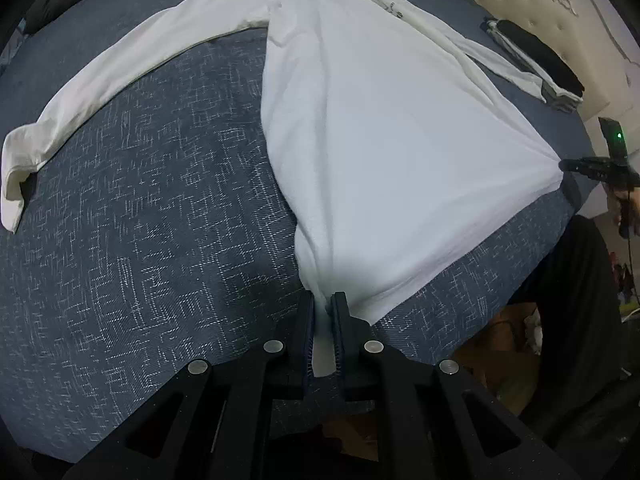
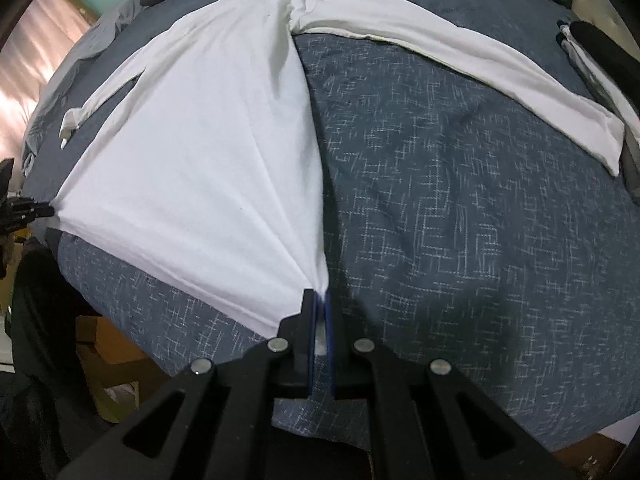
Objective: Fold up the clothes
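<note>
Both grippers, left [image 1: 323, 300] and right [image 2: 318, 294], pinch a white shirt [image 1: 380, 140] on a blue bedspread [image 1: 160, 220].

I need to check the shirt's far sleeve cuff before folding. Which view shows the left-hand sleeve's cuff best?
The left wrist view: the cuff lies large and unobstructed on the bedspread. The right wrist view shows it small, far off at the frame's left edge.

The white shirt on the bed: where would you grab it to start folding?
By the hem's two corners, from the bed's near edge. The white shirt lies flat, sleeves spread, and the left gripper and right gripper already pinch them.
</note>
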The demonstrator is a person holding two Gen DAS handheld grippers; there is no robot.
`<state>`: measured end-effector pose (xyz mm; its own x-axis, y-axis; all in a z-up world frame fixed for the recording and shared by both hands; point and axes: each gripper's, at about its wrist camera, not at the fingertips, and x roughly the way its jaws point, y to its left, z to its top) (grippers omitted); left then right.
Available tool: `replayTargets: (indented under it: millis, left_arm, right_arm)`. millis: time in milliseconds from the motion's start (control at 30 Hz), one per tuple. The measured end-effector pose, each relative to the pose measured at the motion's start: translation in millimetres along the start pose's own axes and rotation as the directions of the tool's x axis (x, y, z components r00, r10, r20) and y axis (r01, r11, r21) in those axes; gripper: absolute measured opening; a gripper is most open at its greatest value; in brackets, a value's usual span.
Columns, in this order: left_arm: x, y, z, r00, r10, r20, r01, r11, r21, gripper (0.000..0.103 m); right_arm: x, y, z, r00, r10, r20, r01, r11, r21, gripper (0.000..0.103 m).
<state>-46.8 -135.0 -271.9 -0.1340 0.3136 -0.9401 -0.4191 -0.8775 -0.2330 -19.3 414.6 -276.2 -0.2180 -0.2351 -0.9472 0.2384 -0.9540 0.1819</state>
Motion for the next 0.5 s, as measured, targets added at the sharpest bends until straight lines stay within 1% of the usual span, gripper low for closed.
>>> replayTargets:
  millis: [67, 133, 200, 233, 267, 300, 333, 367, 500]
  left_arm:
    - [-3.0, 4.1, -0.4, 1.000, -0.010, 0.006, 0.010, 1.000, -0.013, 0.013]
    - [-4.8, 7.8, -0.7, 1.000, -0.007, 0.007, 0.007, 1.000, -0.024, 0.018]
    - [-5.8, 11.2, -1.2, 1.000, -0.006, 0.007, 0.007, 0.999, -0.032, 0.021]
    - [-6.2, 12.3, -1.7, 1.000, -0.010, 0.007, 0.010, 0.999, -0.038, 0.023]
    - [-6.3, 12.1, -2.6, 1.000, -0.017, 0.005, 0.017, 0.999, -0.045, 0.026]
    - [-6.0, 12.2, -3.5, 1.000, -0.023, 0.002, 0.023, 0.998, -0.051, 0.034]
    - [-4.6, 13.4, -3.9, 1.000, -0.024, -0.002, 0.023, 0.998, -0.052, 0.037]
    - [-2.3, 15.3, -3.7, 1.000, -0.020, -0.008, 0.019, 0.998, -0.052, 0.038]
    - [9.5, 18.2, -4.9, 0.999, -0.003, -0.042, 0.001, 0.998, -0.059, 0.038]
  right_arm:
    - [-3.8, -2.8, 1.2, 1.000, 0.021, 0.015, -0.021, 1.000, 0.018, 0.004]
    - [-7.4, -5.0, 2.0, 0.999, 0.031, 0.025, -0.032, 0.999, 0.027, 0.005]
    - [-9.8, -6.0, 3.1, 0.999, 0.038, 0.030, -0.039, 0.999, 0.030, 0.005]
    - [-10.6, -6.4, 3.7, 0.999, 0.042, 0.033, -0.043, 0.999, 0.033, 0.007]
    - [-10.5, -6.5, 4.5, 0.998, 0.048, 0.032, -0.049, 0.998, 0.036, 0.014]
    - [-9.6, -6.0, 4.8, 0.998, 0.057, 0.027, -0.058, 0.998, 0.039, 0.019]
    - [-7.9, -5.0, 4.9, 0.998, 0.064, 0.022, -0.064, 0.997, 0.037, 0.032]
    - [-6.0, -3.9, 5.2, 0.998, 0.067, 0.017, -0.068, 0.997, 0.034, 0.037]
    - [1.3, 0.2, 6.8, 0.997, 0.074, 0.001, -0.074, 0.997, 0.023, 0.037]
